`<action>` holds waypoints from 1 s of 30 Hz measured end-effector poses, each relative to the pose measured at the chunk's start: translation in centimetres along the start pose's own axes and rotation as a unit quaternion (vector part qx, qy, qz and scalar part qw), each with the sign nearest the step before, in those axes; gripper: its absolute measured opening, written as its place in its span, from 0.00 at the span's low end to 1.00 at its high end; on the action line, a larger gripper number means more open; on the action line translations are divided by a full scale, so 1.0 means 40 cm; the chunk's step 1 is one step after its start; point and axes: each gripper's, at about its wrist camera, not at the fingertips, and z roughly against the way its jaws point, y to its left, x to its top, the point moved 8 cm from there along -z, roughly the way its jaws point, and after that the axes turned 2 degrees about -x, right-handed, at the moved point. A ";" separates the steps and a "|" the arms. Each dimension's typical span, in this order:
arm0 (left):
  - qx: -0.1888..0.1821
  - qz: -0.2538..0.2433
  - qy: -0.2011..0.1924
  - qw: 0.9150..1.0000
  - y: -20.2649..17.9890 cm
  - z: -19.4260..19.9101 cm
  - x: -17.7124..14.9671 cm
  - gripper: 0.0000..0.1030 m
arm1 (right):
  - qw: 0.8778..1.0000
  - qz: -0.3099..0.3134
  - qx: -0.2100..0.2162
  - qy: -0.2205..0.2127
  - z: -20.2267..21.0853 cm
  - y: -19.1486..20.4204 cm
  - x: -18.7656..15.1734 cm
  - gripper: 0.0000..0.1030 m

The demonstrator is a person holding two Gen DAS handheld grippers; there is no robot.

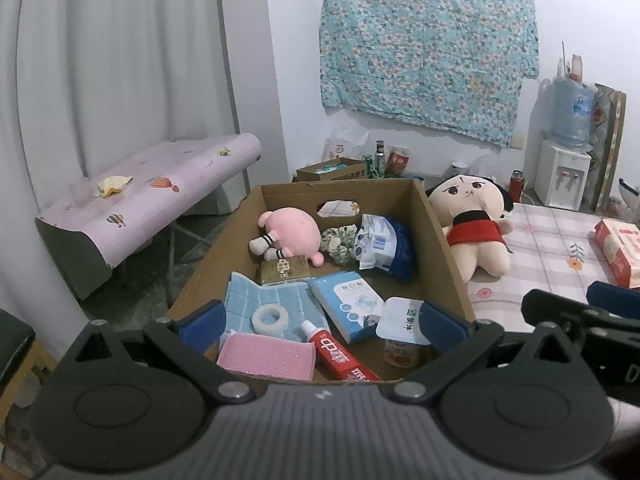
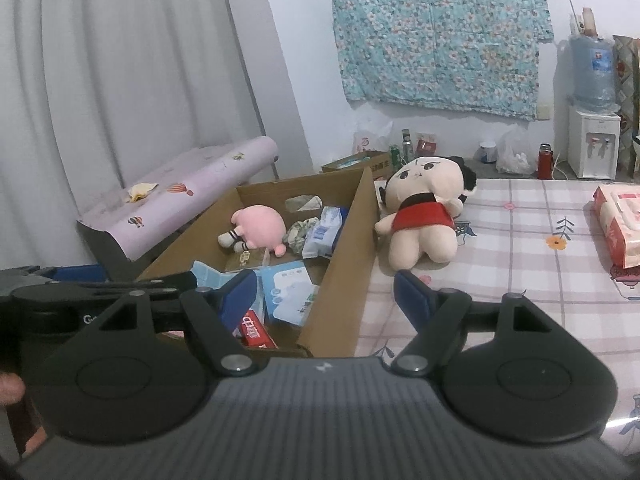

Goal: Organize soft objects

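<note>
Soft toys half sorted: one doll outside the box, both grippers hovering with nothing held.

The red-vested plush doll point(image 2: 424, 216) lies on the checked desk point(image 2: 520, 280) at centre frame in the right wrist view, touching the outer wall of the cardboard box point(image 1: 440, 240); it looks like the next soft thing to go in. The pink plush point(image 1: 288, 232) and a green scrunchie point(image 1: 340, 242) already lie at the box's far end, upper middle of the left view, grouped away from the harder toothpaste tube point(image 1: 340, 360) and yogurt cup point(image 1: 400, 340) at the lower edge. The left gripper point(image 1: 324, 322) hovers over the box's near end, jaws wide. The right gripper point(image 2: 326, 294) straddles the box's right wall, jaws wide. Bare desk to the doll's right gives room; the tall box wall must be cleared by lifting.
</note>
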 end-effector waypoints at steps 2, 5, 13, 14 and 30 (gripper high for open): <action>-0.001 0.002 0.001 1.000 -0.001 0.001 0.000 1.00 | 1.000 0.001 0.000 0.003 -0.006 0.000 -0.004 0.73; 0.003 0.002 0.010 1.000 0.000 -0.008 -0.008 1.00 | 1.000 0.000 -0.002 0.009 -0.017 -0.003 -0.008 0.73; 0.001 0.008 0.005 1.000 0.009 -0.006 -0.006 1.00 | 1.000 0.003 -0.017 0.015 -0.031 -0.014 -0.005 0.73; -0.001 0.008 0.007 1.000 0.010 -0.007 -0.008 1.00 | 1.000 0.002 -0.025 0.015 -0.032 -0.018 -0.005 0.73; 0.025 -0.009 0.013 1.000 0.008 -0.002 -0.015 1.00 | 1.000 0.005 -0.010 0.008 -0.028 0.000 -0.011 0.73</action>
